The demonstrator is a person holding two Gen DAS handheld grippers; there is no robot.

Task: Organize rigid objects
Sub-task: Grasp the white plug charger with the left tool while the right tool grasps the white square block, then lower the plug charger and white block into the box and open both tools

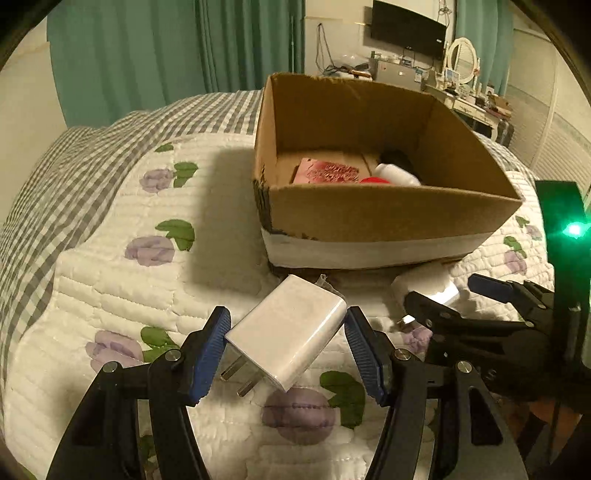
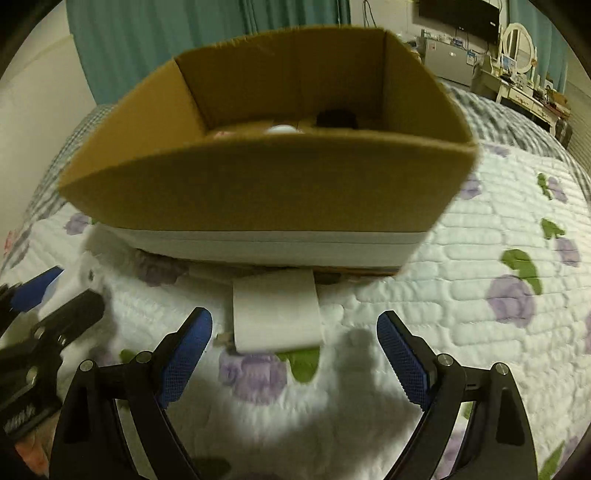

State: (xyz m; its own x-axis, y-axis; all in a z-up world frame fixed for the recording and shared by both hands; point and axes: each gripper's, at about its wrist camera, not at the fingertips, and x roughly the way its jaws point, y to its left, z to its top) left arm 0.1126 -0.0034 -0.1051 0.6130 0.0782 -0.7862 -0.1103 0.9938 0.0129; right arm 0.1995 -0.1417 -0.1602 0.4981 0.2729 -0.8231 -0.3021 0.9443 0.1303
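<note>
A white charger plug (image 1: 286, 336) with metal prongs lies tilted between the blue pads of my left gripper (image 1: 287, 326); the pads touch its sides. A second white block (image 2: 276, 312) lies on the quilt in front of my right gripper (image 2: 294, 330), which is open and empty around it; it also shows in the left wrist view (image 1: 424, 286). The open cardboard box (image 1: 388, 212) stands just beyond, holding a pink card (image 1: 325, 171), a white bottle (image 1: 397, 173) and a black object (image 2: 337, 118).
The bed's flowered white quilt (image 1: 122, 288) slopes away on all sides. The right gripper's body (image 1: 491, 325) sits close to the left one. A dresser with mirror (image 1: 461, 59) and a TV (image 1: 408, 29) stand far behind.
</note>
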